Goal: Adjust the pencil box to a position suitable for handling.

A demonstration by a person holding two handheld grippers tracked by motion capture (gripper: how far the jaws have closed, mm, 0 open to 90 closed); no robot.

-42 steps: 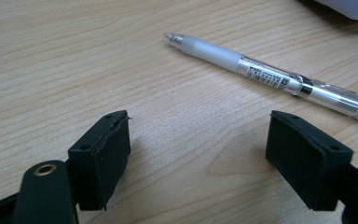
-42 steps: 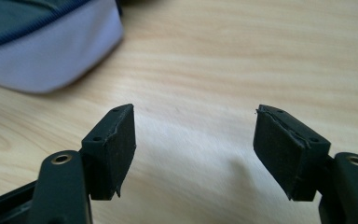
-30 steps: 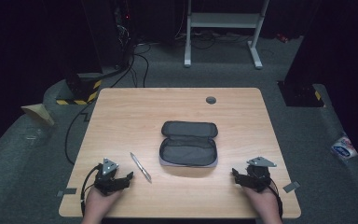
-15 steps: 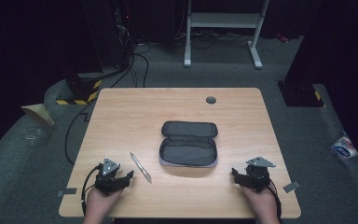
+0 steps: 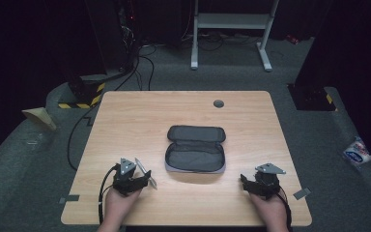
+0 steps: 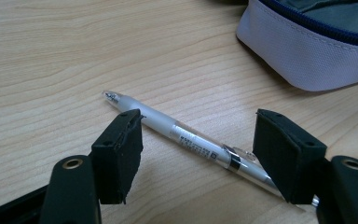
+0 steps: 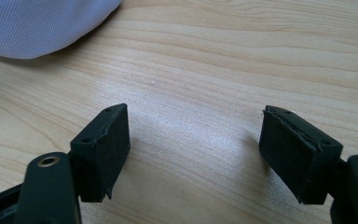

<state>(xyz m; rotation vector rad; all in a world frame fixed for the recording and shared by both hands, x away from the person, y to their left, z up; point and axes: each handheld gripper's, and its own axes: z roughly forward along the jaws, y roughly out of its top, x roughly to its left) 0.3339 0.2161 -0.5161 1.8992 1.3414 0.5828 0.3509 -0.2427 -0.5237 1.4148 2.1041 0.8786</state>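
High view: a wooden table [image 5: 125, 116] carries an open grey case [image 5: 194, 149] at its centre and a small dark disc [image 5: 218, 103] near the far edge. The left gripper [image 5: 147, 180], held in the left hand [image 5: 118, 205], sits at the near left of the table, with the pen [image 5: 143, 170] lying just at its jaw tips. The right gripper [image 5: 244, 182], held in the right hand [image 5: 269, 209], sits at the near right, its jaws pointing toward the case with bare wood ahead of them. Left gripper view: the jaws stand wide apart, and the translucent pen [image 6: 193, 141] lies flat on the wood, slanted across the gap between them; its tip passes just beyond the left jaw and its clip end runs behind the right jaw. Whether either jaw touches the pen cannot be told. The case [image 6: 307, 51] lies beyond the right jaw, well apart from the pen. Right gripper view: the jaws stand wide apart over bare table [image 7: 242, 60], with nothing between them; the pale wall of the case [image 7: 37, 23] lies beyond the left jaw.
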